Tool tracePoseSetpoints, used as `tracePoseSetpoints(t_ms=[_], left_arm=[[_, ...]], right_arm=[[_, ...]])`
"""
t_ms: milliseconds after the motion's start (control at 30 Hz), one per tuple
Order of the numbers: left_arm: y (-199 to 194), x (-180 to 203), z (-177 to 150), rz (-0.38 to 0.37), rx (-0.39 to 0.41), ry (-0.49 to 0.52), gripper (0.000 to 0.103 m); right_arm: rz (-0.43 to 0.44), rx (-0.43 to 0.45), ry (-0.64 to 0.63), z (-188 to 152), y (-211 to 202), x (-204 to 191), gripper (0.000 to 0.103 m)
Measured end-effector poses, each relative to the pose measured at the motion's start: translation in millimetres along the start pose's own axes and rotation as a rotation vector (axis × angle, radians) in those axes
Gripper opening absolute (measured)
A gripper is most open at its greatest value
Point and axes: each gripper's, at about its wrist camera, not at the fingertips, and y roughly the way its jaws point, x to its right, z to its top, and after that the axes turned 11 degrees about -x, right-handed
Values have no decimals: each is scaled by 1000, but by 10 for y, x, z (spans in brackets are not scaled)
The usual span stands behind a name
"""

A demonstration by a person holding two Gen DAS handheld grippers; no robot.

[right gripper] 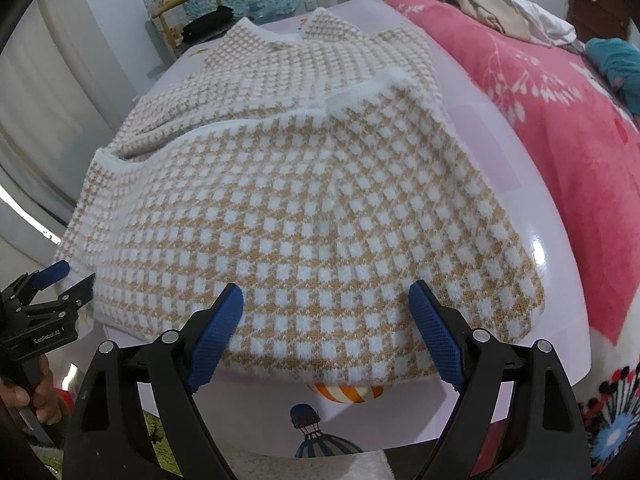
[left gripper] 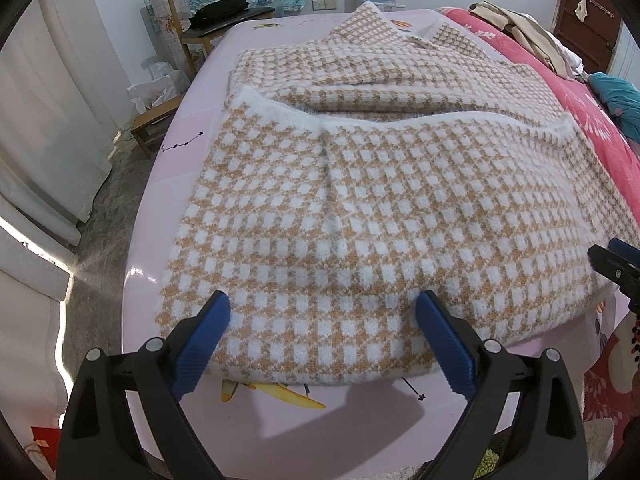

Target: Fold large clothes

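Sweater: the tan-and-white checked knit sweater [left gripper: 360,216] lies on the glossy pink worktop [left gripper: 160,216], its lower half folded up over the upper half.
Left gripper [left gripper: 322,308]: fingers spread wide, holding nothing, above the near folded edge.
Right gripper [right gripper: 326,300]: fingers equally wide apart, empty, over the same edge.
Beside: a pink floral blanket [right gripper: 560,120] to the right.
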Motion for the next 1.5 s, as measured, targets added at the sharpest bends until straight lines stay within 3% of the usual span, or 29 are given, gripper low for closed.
tracePoseSetpoints(t_ms=[867, 1167, 1500], left_arm=[[-34, -12, -13, 4, 19, 13, 94], [-182, -150, 79, -54, 117, 38, 94], [-178, -167, 289, -133, 136, 41, 94]], right_arm=[[26, 4, 18, 20, -38, 33, 82], [39, 59, 18, 108, -223, -41, 82], [84, 82, -30, 245, -244, -233, 82]])
